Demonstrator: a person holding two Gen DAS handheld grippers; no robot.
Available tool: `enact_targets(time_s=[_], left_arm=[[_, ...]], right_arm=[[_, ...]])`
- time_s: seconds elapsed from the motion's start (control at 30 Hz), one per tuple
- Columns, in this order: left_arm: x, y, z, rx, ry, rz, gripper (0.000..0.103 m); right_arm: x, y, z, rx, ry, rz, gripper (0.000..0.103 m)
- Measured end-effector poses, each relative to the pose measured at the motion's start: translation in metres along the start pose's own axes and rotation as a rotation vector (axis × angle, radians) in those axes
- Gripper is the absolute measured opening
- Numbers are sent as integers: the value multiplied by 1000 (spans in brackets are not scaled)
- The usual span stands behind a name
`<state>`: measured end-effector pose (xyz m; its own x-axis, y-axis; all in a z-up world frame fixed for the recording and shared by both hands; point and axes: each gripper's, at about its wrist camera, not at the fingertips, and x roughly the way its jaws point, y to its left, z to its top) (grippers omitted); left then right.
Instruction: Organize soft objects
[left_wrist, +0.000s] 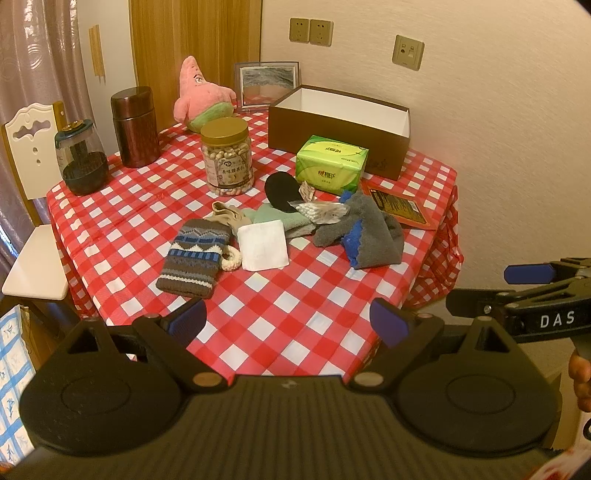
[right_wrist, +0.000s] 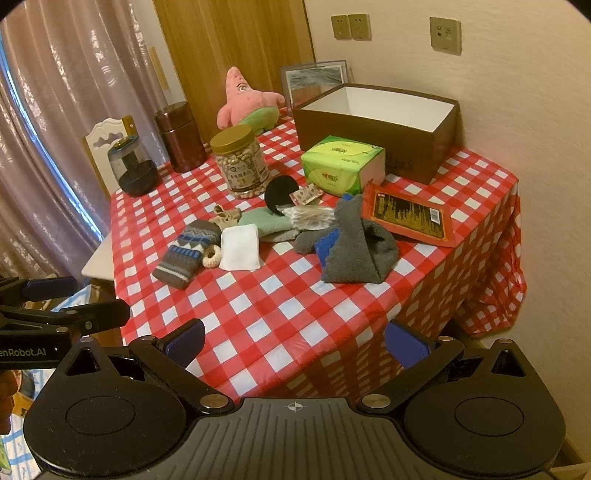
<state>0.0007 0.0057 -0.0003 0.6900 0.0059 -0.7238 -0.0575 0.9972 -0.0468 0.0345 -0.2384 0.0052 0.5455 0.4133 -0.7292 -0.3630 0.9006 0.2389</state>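
Both tools hover short of the table edge: the left gripper (left_wrist: 288, 321) and the right gripper (right_wrist: 295, 341) each have fingers spread wide, holding nothing. On the checked tablecloth (left_wrist: 280, 306) lies one patterned sock (left_wrist: 194, 256), one white cloth (left_wrist: 263, 245), one green cloth (left_wrist: 280, 219) and one grey sock (left_wrist: 364, 236), bunched mid-table. Behind them stand one tissue pack (left_wrist: 331, 164), one open box (left_wrist: 340, 129), one plush star (left_wrist: 201, 94) and three jars (left_wrist: 228, 158).

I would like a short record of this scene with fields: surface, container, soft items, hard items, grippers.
surface: checked tablecloth
container: brown box, open, white inside
soft items: patterned sock, grey sock, white cloth, pink plush
hard items: nut jar, tissue pack
grippers: left gripper open; right gripper open; both hold nothing
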Motion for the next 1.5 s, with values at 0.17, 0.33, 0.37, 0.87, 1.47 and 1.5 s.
enact_targets(time_s=[0.17, 0.33, 0.37, 0.87, 1.47, 1.5], left_arm=[[0, -1, 0, 0, 0, 0, 94], [0, -1, 0, 1, -1, 1, 95], [0, -1, 0, 1, 0, 1, 95], [0, -1, 0, 1, 1, 1, 95], [0, -1, 0, 2, 2, 0, 95], [0, -1, 0, 1, 2, 0, 95]], right_arm=[[-1, -1, -1, -2, -1, 0, 103], [-2, -1, 0, -1, -2, 1, 103], [-2, -1, 0, -1, -2, 1, 103], [0, 2, -2, -1, -2, 2, 103], [5, 5, -1, -1, -2, 2, 103], [5, 5, -1, -1, -2, 3, 103]])
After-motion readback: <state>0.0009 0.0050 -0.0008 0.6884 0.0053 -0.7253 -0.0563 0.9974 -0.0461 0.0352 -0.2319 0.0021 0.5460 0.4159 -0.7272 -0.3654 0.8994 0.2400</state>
